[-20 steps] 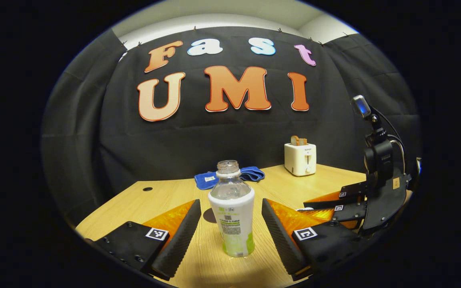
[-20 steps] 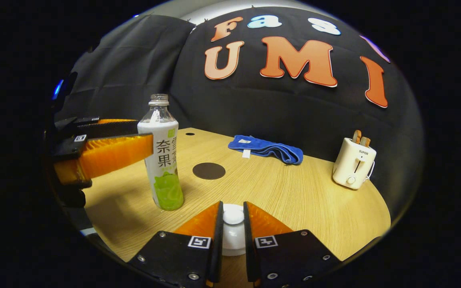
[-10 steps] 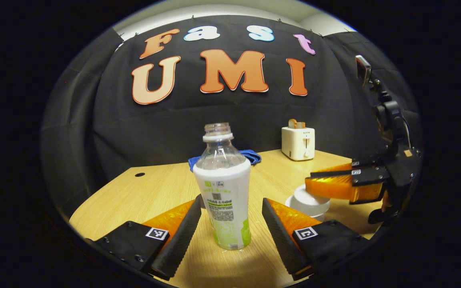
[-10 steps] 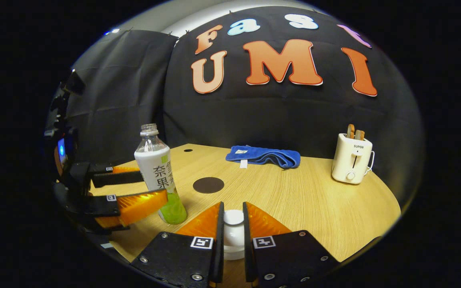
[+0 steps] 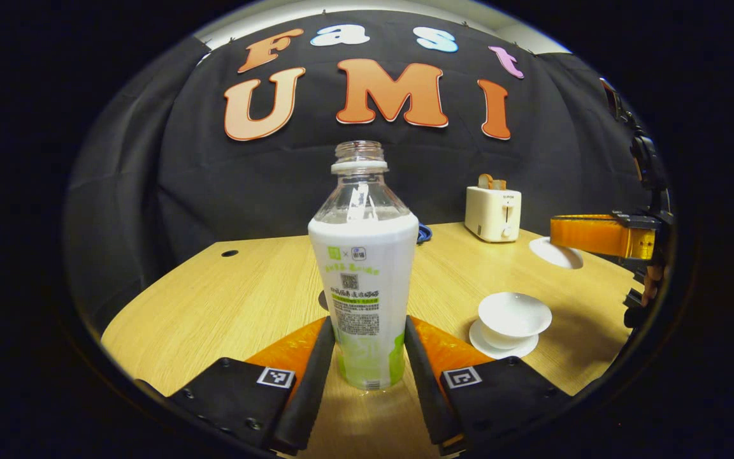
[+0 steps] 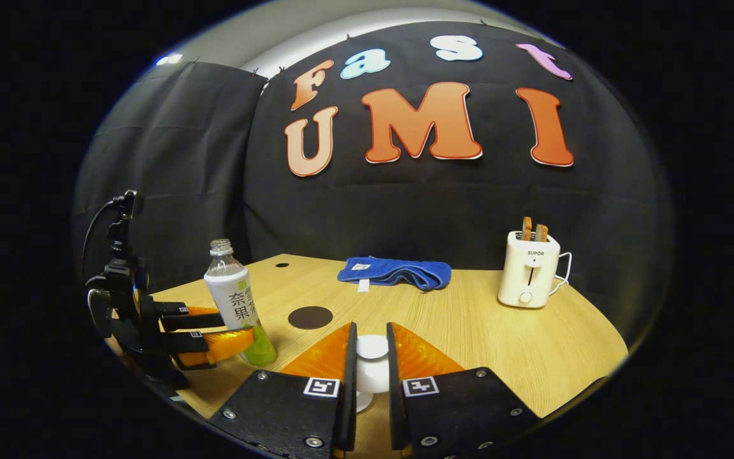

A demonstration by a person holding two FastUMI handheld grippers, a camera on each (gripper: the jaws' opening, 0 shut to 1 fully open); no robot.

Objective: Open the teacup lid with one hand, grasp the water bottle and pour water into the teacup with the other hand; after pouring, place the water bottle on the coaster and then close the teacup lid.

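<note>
Two tools at work: the left tool (image 5: 362, 354) clasps the uncapped water bottle (image 5: 363, 280) low on its body, seemingly still on the tabletop (image 5: 233, 299); the right tool (image 6: 370, 373) pinches the lifted lid (image 6: 372, 350). Ahead to the right sits the open teacup (image 5: 513, 315). Gripped so low, the bottle could tip and spill.

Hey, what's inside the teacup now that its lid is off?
In the left gripper view, the teacup sits open on its saucer, its white inner wall looking bare. The near rim hides the bottom, so water cannot be ruled out. The right gripper holds the lid.
</note>
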